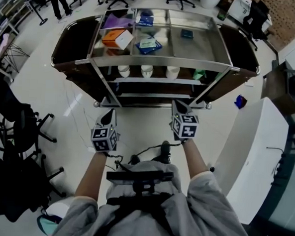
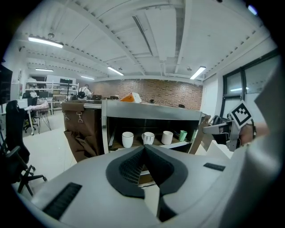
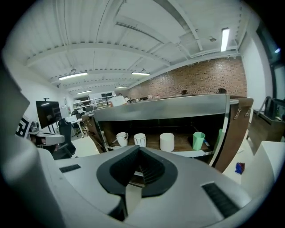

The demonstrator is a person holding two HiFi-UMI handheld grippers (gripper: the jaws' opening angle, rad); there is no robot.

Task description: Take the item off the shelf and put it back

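1. Holding both tools short of the shelf cart [image 1: 156, 62], I read the left gripper [image 2: 144, 150] as pinched fully together with nothing between its pads. The right gripper [image 3: 138, 152] is closed and empty too. Both hang over the floor, well apart from the shelves.
2. The task names no particular item, so I judge the likeliest candidates to be on the middle shelf. A row of white cups [image 3: 140, 139] stands upright there, with a green cup [image 3: 198, 140] just beside them on the right, none touching another.
3. The white cups look ceramic — stiff, smooth-sided and breakable, with some weight. I would open wide and close across the body near the middle, or pinch one wall at the rim. Glazed sides may slip under a light squeeze.
4. The green cup looks like thin plastic, so light, a little springy and easy to tip. I would take it low on the wall and gently.
5. The top tray holds an orange box [image 1: 112, 38] and a blue packet [image 1: 148, 44], which are probably light card and would crush under a hard grip.
6. No brand or label is readable — print on the packets is too small. Only the black-and-white square markers on the gripper cubes are clear.
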